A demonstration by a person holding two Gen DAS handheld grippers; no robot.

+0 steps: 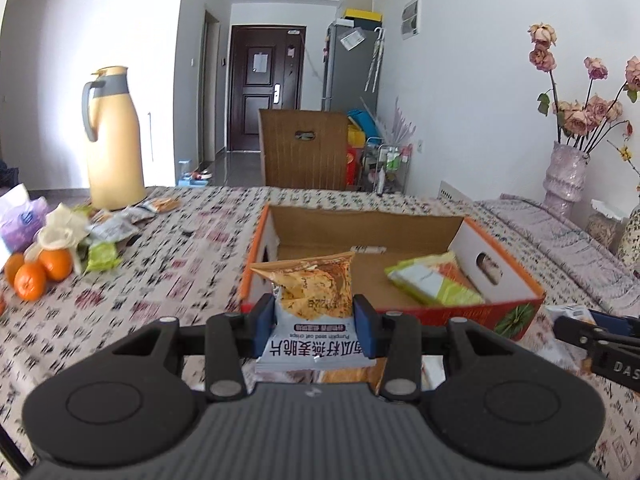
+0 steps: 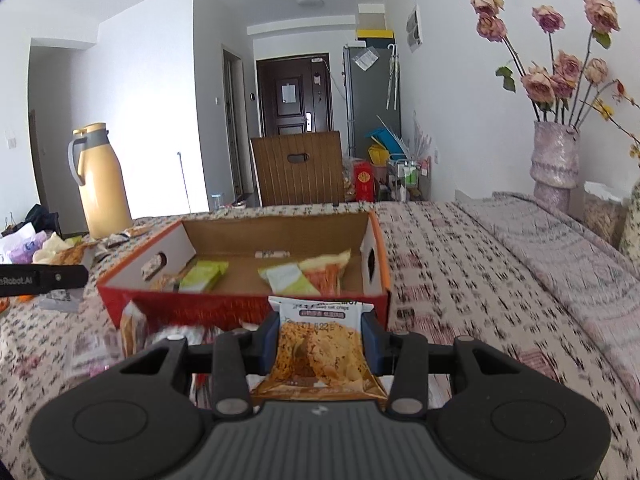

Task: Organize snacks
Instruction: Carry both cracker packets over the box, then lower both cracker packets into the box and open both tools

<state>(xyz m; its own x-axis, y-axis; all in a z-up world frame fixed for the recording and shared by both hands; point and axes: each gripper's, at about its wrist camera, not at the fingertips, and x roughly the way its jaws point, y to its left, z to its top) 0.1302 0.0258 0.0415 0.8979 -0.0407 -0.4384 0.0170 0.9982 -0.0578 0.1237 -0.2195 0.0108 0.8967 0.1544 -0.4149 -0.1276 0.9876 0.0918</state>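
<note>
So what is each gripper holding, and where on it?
Each grips an oat crisp packet across its middle: left gripper holds one packet, right gripper another.

2 crisp packets held aloft, open box holding snack packs

Both wrist views look forward, low over the table — sharing the open box at mid-frame.

Left black plastic two-finger gripper and right black plastic two-finger gripper are each showing a ribbed grey body, two round black discs, silver pivot screws and blue pads lining the jaws.
</note>
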